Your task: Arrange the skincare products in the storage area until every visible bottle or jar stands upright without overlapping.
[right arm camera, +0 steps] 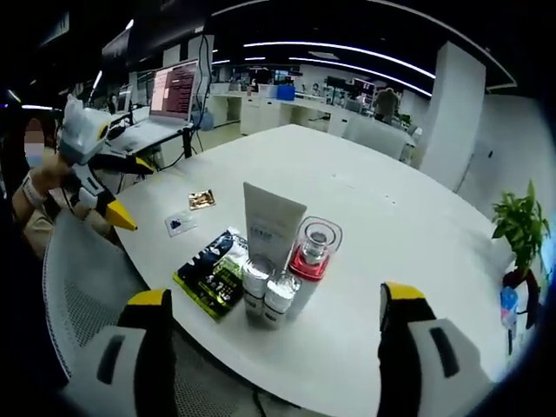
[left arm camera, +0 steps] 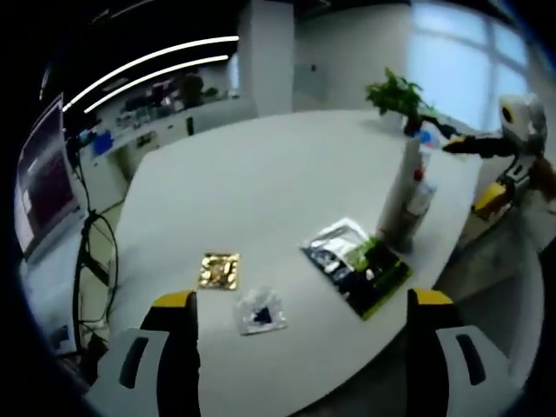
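Right gripper view: we see the right gripper (right arm camera: 274, 326) with its jaws spread wide and holding nothing, above the near edge of the white table (right arm camera: 408, 217); just beyond it stand the skincare products — a tall white tube (right arm camera: 271, 226) upright at the back, a clear bottle with a red band (right arm camera: 311, 254) touching its side, and two small silver-capped bottles (right arm camera: 268, 291) close in front, all upright. Beside the tube lies a pile of flat sachets (right arm camera: 213, 269); farther from the tube lie a small dark packet (right arm camera: 180, 224) and a gold packet (right arm camera: 201, 199). The left gripper (right arm camera: 122, 191) hangs off the table edge, well apart from the tube, its jaws wide. Left gripper view: we see the left gripper (left arm camera: 302, 317), jaws wide and empty; the tube (left arm camera: 401, 195) stands beyond the sachets (left arm camera: 356, 261); a potted plant (left arm camera: 398, 97) sits at the far edge.
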The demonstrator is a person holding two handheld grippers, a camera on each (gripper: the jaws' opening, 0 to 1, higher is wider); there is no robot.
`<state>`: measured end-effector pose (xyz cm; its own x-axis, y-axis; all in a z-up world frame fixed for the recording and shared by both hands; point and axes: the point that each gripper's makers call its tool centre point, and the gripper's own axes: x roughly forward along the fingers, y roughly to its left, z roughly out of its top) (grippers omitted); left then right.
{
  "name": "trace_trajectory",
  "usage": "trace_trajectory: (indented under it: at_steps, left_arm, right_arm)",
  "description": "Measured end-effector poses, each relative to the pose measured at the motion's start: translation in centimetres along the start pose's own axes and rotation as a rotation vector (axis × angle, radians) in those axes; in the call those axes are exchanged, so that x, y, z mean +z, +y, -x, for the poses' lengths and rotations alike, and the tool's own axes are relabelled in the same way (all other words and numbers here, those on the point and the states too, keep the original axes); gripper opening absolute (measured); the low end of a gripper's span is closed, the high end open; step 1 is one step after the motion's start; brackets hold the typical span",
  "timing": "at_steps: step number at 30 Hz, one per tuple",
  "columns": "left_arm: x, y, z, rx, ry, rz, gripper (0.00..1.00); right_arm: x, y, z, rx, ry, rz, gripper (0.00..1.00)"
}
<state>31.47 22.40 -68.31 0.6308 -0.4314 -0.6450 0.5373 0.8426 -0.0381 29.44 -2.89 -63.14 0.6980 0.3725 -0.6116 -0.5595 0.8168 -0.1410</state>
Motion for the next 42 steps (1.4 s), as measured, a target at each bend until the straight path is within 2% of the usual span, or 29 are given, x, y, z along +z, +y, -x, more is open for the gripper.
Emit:
trace_trajectory:
  at_steps: [2,5,10,15,17,20,28,33,36,42]
  left_arm:
    - [-1.2,0.1,-0.6,-0.013,0.051,0.019,0.97]
    - [-2.0,0.4,-1.4,-0.017,0.063,0.031,0.97]
    - [-2.0,0.5,-2.4,-0.041,0.051,0.033,0.97]
    - [-3.1,1.5,-3.7,-0.028,0.109,0.033,0.97]
    - [-3.0,1.7,-3.8,-0.028,0.110,0.042,0.97]
    - [-2.8,1.9,-4.2,-0.022,0.102,0.051,0.97]
    - [-3.2,2.1,-5.2,-0.033,0.139,0.055,0.97]
    - [-3.3,2.5,-5.4,-0.022,0.148,0.073,0.93]
    - [-3.8,3.0,-5.8,-0.003,0.174,0.077,0.87]
    - [-3.9,2.9,-6.2,-0.016,0.189,0.094,0.78]
  right_arm:
    - [0.1,0.2,-0.1,0.009,-0.006,-0.011,1.00]
    - [0.2,0.3,-0.1,0.016,-0.016,-0.020,1.00]
    - [0.2,0.3,0.0,0.013,-0.018,-0.016,1.00]
    - [0.1,0.1,0.0,0.010,-0.020,-0.021,0.99]
    - [0.2,0.0,0.1,0.007,-0.021,-0.021,0.99]
    - [0.3,-0.2,0.3,0.005,-0.023,-0.024,0.95]
    - [0.4,0.0,0.4,0.014,-0.036,-0.038,0.86]
    - [0.4,0.0,0.5,0.015,-0.042,-0.046,0.83]
    - [0.4,-0.2,0.6,0.010,-0.044,-0.050,0.82]
    - [0.3,-0.4,0.7,-0.001,-0.049,-0.060,0.82]
